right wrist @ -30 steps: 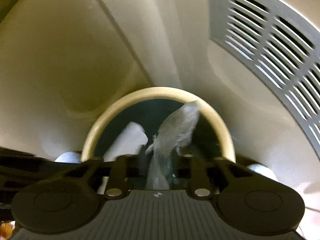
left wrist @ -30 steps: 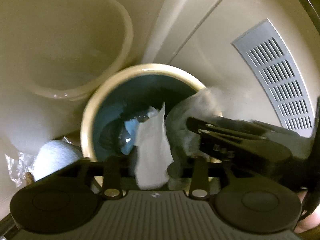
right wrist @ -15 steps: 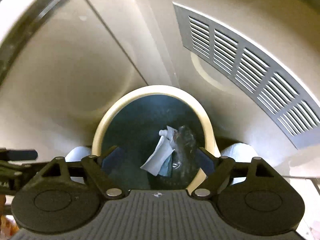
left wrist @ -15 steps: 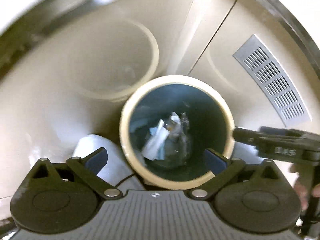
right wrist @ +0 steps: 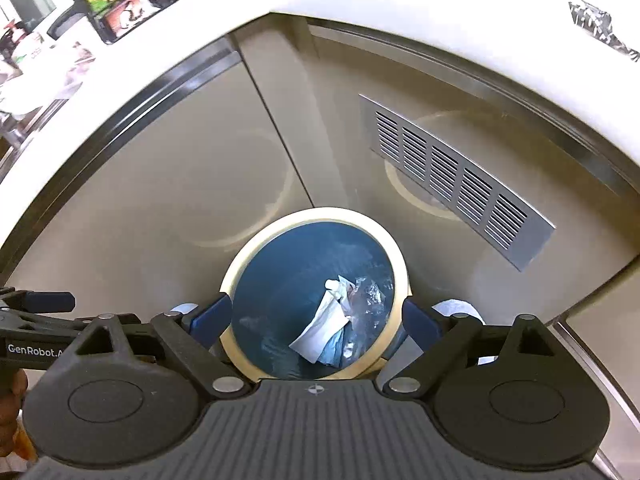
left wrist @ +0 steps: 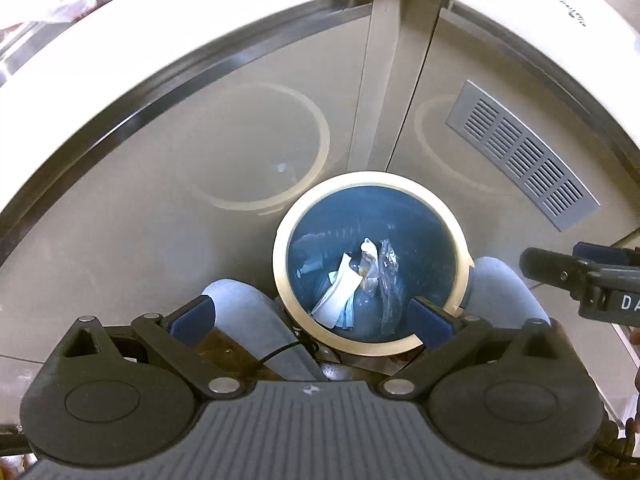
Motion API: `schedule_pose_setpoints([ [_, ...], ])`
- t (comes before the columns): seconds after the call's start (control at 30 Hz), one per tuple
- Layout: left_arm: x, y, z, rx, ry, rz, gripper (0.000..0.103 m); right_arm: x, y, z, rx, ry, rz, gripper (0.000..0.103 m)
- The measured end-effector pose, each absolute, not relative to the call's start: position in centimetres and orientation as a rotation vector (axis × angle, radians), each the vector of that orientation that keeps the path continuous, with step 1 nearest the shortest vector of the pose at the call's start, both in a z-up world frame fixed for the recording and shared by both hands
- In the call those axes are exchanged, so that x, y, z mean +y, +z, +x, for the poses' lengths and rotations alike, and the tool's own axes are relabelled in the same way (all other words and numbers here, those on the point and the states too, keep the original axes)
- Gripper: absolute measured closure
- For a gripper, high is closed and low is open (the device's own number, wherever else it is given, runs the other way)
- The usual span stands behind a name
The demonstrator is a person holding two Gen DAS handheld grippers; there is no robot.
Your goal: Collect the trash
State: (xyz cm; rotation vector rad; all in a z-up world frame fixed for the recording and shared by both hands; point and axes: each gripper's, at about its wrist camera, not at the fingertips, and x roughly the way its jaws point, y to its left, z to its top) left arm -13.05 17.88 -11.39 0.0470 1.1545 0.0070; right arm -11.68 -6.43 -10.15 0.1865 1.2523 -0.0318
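Both my claws point steeply down over the round cream-rimmed blue bin. My left claw and right claw are spread wide and empty; the right has just been opening. At the bin's bottom lie one white paper scrap and one crumpled clear plastic wrapper.

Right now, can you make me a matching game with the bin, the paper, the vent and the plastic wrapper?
Things:
1. bin
2. white paper
3. vent
4. plastic wrapper

Descriptions:
A. grey with slots, on the cabinet door
B. see-through and crinkled
C. cream rim, blue inside
D. folded, lying at the bottom of the bin

Pairs: 1-C, 2-D, 3-A, 4-B
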Motion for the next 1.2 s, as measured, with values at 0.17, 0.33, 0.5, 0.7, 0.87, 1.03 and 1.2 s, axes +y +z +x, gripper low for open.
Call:
schedule_pose_setpoints([
  [0.17, 17.3, -10.9, -13.8, 1.128, 0.004, 0.067, 0.001, -6.0, -9.6, -12.5, 1.226, -0.017, 0.18, 0.009],
  [0.33, 16.6, -10.6, -14.4, 1.105, -0.005, 0.097, 0.001, -5.9, -9.3, -12.8, 1.211, -0.013, 0.184, 0.009],
  [0.5, 15.5, -10.8, -14.9, 1.143, -0.083, 0.139, 0.001, -5.9, -9.0, -13.2, 1.202, -0.019, 0.19, 0.009],
  [0.7, 14.0, -11.7, -15.5, 1.193, -0.153, 0.207, 0.001, -6.1, -8.9, -13.2, 1.194, -0.032, 0.2, 0.008],
  [0.87, 13.4, -12.0, -15.9, 1.209, -0.187, 0.246, 0.001, -6.4, -9.1, -13.3, 1.202, -0.041, 0.216, 0.008],
  [1.03, 12.8, -12.5, -15.9, 1.215, -0.217, 0.276, 0.001, -6.7, -9.3, -13.3, 1.209, -0.051, 0.232, 0.008],
  [1.2, 12.2, -12.6, -16.1, 1.219, -0.235, 0.309, 0.001, -6.9, -9.5, -13.4, 1.215, -0.057, 0.243, 0.008],
])
